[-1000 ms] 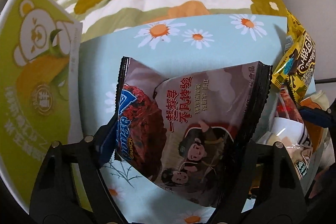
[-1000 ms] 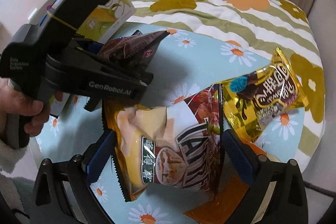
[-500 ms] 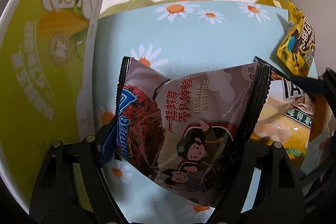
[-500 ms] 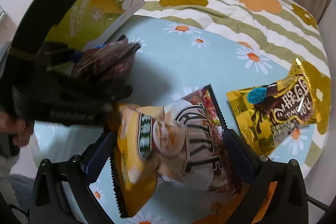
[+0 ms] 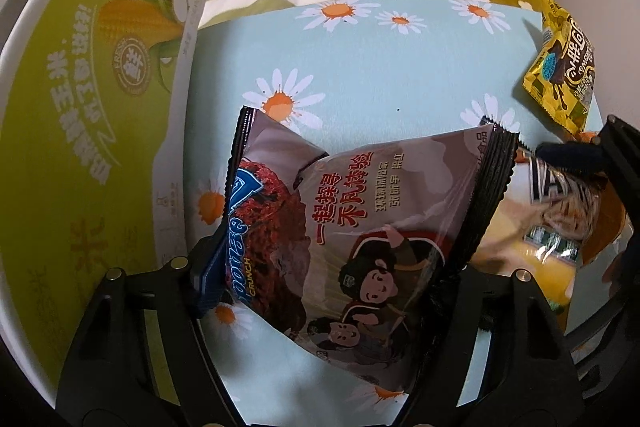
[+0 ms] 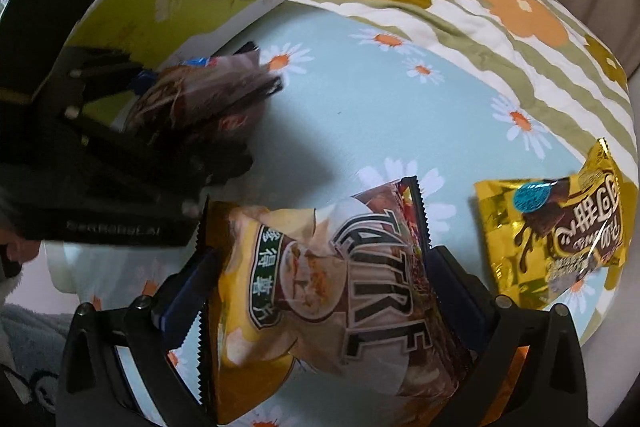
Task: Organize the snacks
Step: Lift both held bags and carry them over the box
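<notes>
- Left gripper [image 5: 340,267] clamps the brown pack [image 5: 360,219] by its sides, lifted off the daisy cloth [image 5: 380,75], likely for carrying to the green box [image 5: 92,115] alongside.
- Right gripper [image 6: 316,307] likewise squeezes the yellow pack [image 6: 316,287].
- Gold pack [image 6: 556,239] lies farther off, awaiting sorting.

green box [image 5: 92,131] nearer — gold packet [image 6: 560,239] left behind

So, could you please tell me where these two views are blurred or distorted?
Right wrist view: the left gripper and its brown snack bag are motion-smeared, while the yellow bag is sharp. Left wrist view: mostly crisp; fisheye bends the green box into an arc, and the yellow bag at right is soft.
</notes>
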